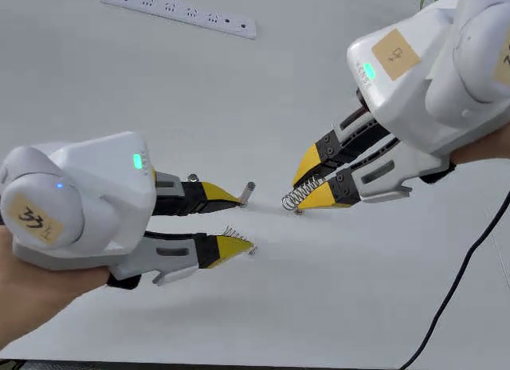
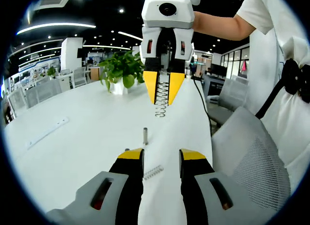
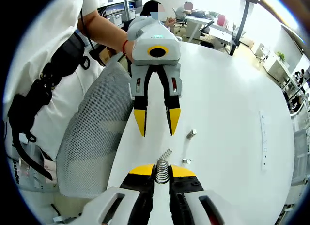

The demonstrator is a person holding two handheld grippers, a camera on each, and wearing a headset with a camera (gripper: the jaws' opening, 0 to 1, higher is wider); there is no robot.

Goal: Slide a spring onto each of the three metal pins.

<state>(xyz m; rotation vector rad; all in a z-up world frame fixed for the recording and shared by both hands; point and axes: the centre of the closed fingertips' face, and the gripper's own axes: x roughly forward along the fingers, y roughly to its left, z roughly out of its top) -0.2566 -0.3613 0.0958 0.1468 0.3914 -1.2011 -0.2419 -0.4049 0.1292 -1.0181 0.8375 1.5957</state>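
Between the right hand-held gripper's (image 1: 307, 183) narrowed tips, pinching a thin coil spring (image 1: 296, 196), free end just above a metal pin (image 1: 299, 211). Likely light, soft, prone to buckling or flicking out; best held gently near one end. Opposite, left hand-held gripper (image 1: 243, 222) spread wide.

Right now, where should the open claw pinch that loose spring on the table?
Probably the spring at its middle, from above, one jaw on each long side. It lies flat on the table, so its ends stay free for a pin, and the left claw is open near it.
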